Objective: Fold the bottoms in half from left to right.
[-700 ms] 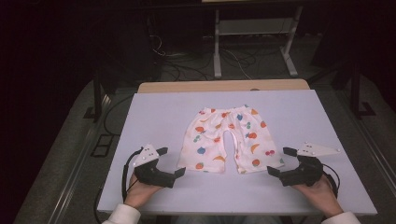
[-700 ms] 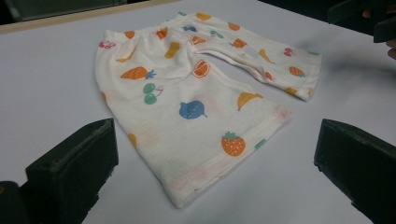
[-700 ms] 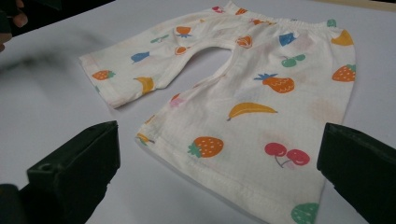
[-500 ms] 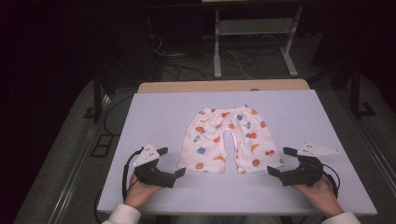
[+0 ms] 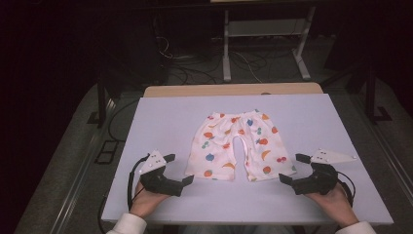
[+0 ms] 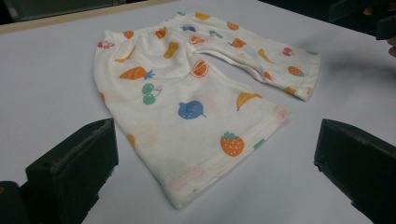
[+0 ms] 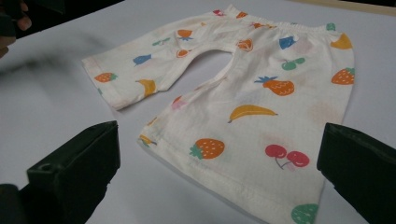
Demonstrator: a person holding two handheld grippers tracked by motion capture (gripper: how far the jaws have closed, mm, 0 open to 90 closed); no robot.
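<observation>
high view: fruit-print pants [image 5: 237, 145] flat on table [image 5: 160, 117], left gripper [image 5: 178, 169] and right gripper [image 5: 291, 168] flanking, fingers wide, holding nothing.

No lettering, label, brand name, number or sign can be read anywhere in these views. The small pair of trousers [image 5: 237, 145] lying at the middle of the tabletop [image 5: 160, 117] carries only printed fruit pictures, such as strawberries, cherries, bananas and a carrot, with no words among them. The grey plates on top of the left gripper [image 5: 176, 168] and the right gripper [image 5: 294, 168] near the tabletop's near edge show a few tiny dark marks, too small to make out as characters.
</observation>
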